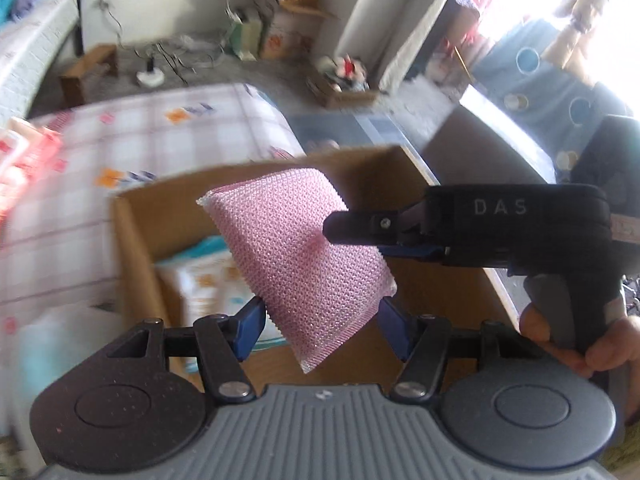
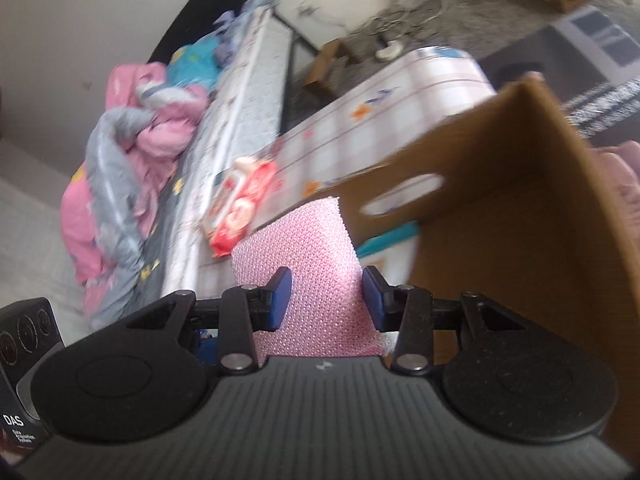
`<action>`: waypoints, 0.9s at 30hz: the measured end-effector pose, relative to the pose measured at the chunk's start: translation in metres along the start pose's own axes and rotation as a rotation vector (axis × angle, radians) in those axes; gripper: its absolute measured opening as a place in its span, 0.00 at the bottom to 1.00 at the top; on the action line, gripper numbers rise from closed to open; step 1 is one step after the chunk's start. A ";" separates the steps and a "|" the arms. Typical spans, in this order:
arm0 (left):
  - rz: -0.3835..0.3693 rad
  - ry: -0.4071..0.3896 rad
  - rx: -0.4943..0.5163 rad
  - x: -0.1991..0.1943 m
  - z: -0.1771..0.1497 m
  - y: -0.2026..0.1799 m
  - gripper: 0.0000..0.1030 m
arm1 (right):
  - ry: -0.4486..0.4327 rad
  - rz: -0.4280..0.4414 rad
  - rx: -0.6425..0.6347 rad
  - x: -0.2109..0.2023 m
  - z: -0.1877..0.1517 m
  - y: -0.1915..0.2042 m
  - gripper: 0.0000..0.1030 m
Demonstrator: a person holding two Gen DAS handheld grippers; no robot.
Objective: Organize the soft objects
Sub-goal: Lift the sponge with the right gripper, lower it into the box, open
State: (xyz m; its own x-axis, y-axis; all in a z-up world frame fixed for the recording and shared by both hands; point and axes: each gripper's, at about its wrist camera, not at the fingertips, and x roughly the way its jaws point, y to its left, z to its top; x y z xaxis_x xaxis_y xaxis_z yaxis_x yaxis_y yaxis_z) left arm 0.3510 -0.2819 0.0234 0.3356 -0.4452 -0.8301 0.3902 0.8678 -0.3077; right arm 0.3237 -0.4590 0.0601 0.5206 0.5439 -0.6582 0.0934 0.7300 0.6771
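- Blue pads of the left tool sit at either side of a pink mesh sponge, pinching its lower end; the sponge hangs tilted in the air over an open cardboard box.
- From the right side of the left wrist view, the right tool reaches in level and presses into the sponge's upper right edge, denting the mesh there.
- Only this view shows the bare hand around the right tool's grip, and a light printed packet lying inside the box.
- Seen from the right wrist, the right tool has the same sponge squeezed between its two blue pads, jaws partly closed on it.
- That view alone shows the box wall with its oval handle slot, rising just beyond the sponge.
- It also shows a red and white packet on the checked cover of the bed, and a pink and grey quilt bundled further left.
- Both views are smeared with blur away from the tools.
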 end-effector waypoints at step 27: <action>0.095 -0.159 -0.117 -0.102 -0.023 0.065 0.78 | 0.009 -0.456 -0.261 0.085 -0.004 0.001 0.41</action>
State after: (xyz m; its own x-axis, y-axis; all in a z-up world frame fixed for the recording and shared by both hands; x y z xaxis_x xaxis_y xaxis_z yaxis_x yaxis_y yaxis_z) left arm 0.3220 -0.1744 0.0774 0.5007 -0.3818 -0.7769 0.2513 0.9229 -0.2916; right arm 0.3653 -0.4103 0.0034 0.4689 0.1498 -0.8704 0.0934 0.9716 0.2175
